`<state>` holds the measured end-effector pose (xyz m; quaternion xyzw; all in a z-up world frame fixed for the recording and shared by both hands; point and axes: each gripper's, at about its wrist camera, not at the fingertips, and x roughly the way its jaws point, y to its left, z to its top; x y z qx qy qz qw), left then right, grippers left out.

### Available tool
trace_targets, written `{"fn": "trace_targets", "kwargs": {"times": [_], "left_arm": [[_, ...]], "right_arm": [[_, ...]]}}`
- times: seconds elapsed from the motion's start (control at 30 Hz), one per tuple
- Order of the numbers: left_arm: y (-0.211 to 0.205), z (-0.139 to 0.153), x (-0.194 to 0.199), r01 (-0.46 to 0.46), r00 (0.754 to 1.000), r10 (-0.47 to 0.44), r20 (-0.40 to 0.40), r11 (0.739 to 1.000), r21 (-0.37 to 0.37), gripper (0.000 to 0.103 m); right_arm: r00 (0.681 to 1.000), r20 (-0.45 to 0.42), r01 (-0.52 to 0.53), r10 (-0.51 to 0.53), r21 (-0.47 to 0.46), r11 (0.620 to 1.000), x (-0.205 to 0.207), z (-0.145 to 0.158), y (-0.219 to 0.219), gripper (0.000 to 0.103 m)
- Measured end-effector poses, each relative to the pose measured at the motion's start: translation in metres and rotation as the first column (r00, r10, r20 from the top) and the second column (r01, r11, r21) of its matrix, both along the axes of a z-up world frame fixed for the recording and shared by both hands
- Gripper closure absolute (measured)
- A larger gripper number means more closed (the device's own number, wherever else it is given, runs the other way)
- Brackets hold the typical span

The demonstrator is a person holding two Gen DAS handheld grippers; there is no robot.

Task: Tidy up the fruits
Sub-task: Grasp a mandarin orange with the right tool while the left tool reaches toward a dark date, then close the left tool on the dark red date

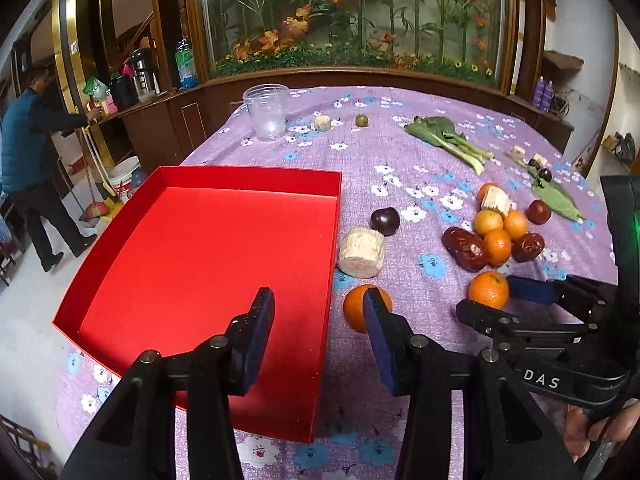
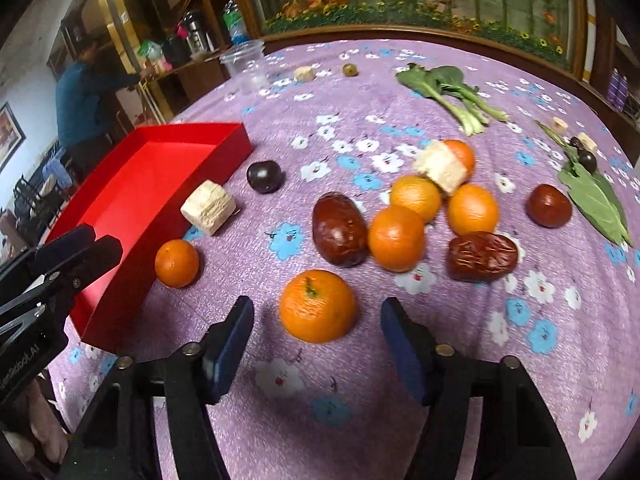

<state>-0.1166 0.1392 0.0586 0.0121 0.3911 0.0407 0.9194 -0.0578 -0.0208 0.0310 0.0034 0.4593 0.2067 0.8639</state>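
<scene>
The right gripper, jaws apart and empty, flanked a firm, smooth orange near the table's front edge, best pinched across its middle.

Soft even indoor light, faint shadows, strong fisheye bending at edges, right view motion-blurred

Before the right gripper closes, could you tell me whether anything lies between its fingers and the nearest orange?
Nothing visible does: the orange sits alone on the cloth just ahead of the open right gripper.

both grippers, left and right, tilt downward, jaws seemingly apart.
</scene>
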Motion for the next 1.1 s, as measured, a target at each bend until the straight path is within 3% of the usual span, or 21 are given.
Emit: {"fn": "trace_targets", "kwargs": {"times": [0.13,0.2,0.53,0.8,1.03,1.1], "left_arm": [[-0.002,-0.002,0.002,0.006,1.000,-0.006,-0.008,1.000,0.008,0.051],[-0.003,-0.002,0.003,0.012,1.000,-0.012,-0.014,1.000,0.010,0.051],[-0.008,0.000,0.004,0.034,0.999,-0.034,-0.019,0.999,0.000,0.051],[-0.045,0.009,0.036,0.179,0.983,-0.182,-0.034,0.980,-0.087,0.051],[-0.080,-0.019,0.085,0.234,0.959,-0.256,-0.122,0.958,-0.165,0.051],[-0.081,-0.028,0.098,0.238,0.953,-0.273,-0.133,0.944,-0.230,0.050]], "right_arm": [[1.000,0.008,0.000,0.001,-0.020,1.000,0.002,0.000,0.004,0.048],[1.000,0.014,0.001,0.000,-0.032,1.000,0.003,0.000,0.006,0.063],[1.000,0.005,0.008,-0.008,0.020,1.000,-0.007,0.002,-0.011,0.063],[0.995,-0.032,0.094,-0.092,0.091,0.991,-0.019,-0.001,-0.057,0.063],[0.994,-0.028,0.110,-0.108,0.111,0.988,-0.024,0.000,-0.072,0.063],[0.994,-0.027,0.109,-0.107,0.119,0.987,-0.025,0.000,-0.074,0.063]]}}
